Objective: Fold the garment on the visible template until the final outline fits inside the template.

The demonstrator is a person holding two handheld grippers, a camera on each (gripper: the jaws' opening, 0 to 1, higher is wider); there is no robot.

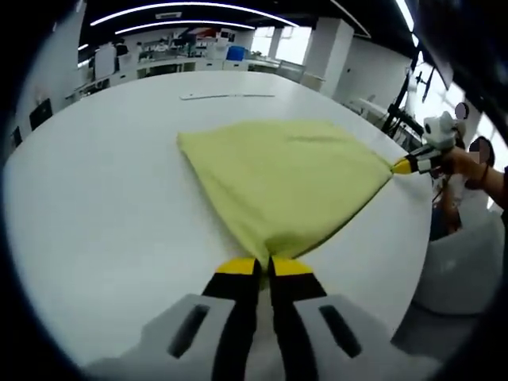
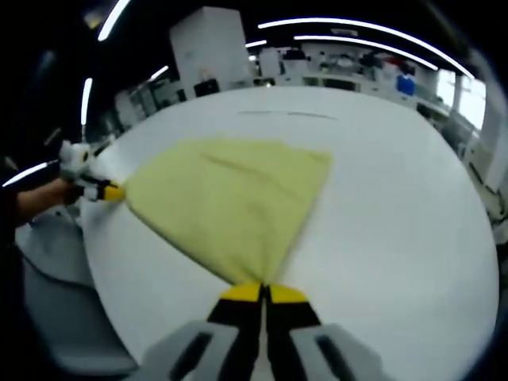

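Left tongs (image 1: 264,265), right tongs (image 2: 263,292) pinching yellow garment (image 1: 282,178) corners, stretched between.

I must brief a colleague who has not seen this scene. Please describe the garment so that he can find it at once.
Start from the large white round table. On it lies a pale yellow-green soft cloth garment, stretched between the left tool and the right tool, each shut on one corner. It is the single coloured thing on the white surface; beyond it lies a thin pale strip.
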